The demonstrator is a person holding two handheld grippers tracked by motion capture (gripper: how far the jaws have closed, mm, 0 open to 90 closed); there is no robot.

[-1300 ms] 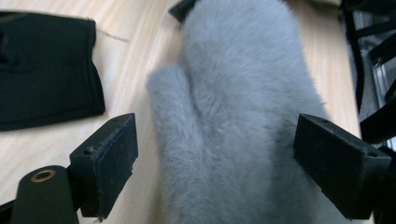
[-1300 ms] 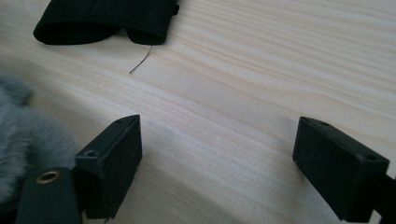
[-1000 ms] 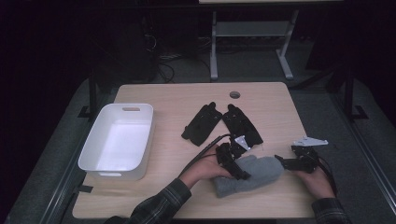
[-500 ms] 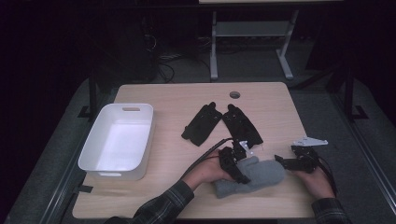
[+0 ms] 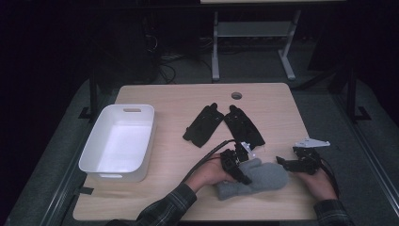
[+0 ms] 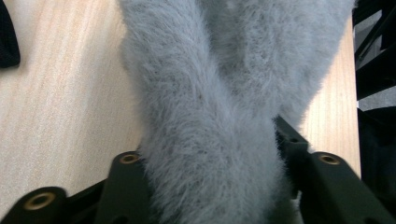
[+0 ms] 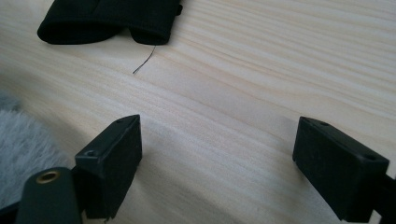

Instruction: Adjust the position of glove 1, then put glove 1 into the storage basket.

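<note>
A fuzzy grey mitten (image 5: pixel 258 180) lies near the table's front edge, right of centre. My left gripper (image 5: pixel 236 162) is shut on it at its left part; in the left gripper view the grey mitten (image 6: pixel 219 102) bulges up between the two black jaws. My right gripper (image 5: pixel 287 164) stands open just right of the mitten, low over the wood, with nothing between its fingers. In the right gripper view my right gripper (image 7: pixel 217 161) has bare table between its jaws and the mitten's edge (image 7: pixel 21 149) at the left. A pair of black gloves (image 5: pixel 223 123) lies mid-table.
A white plastic bin (image 5: pixel 120 141) stands on the left side of the wooden table (image 5: pixel 164 101). A round cable hole (image 5: pixel 236 95) sits near the far edge. A black glove's cuff (image 7: pixel 107 18) with a loose thread shows ahead of the right gripper.
The left gripper has slid a little right along the mitten, which has flattened and shifted slightly. The right gripper has barely moved.
</note>
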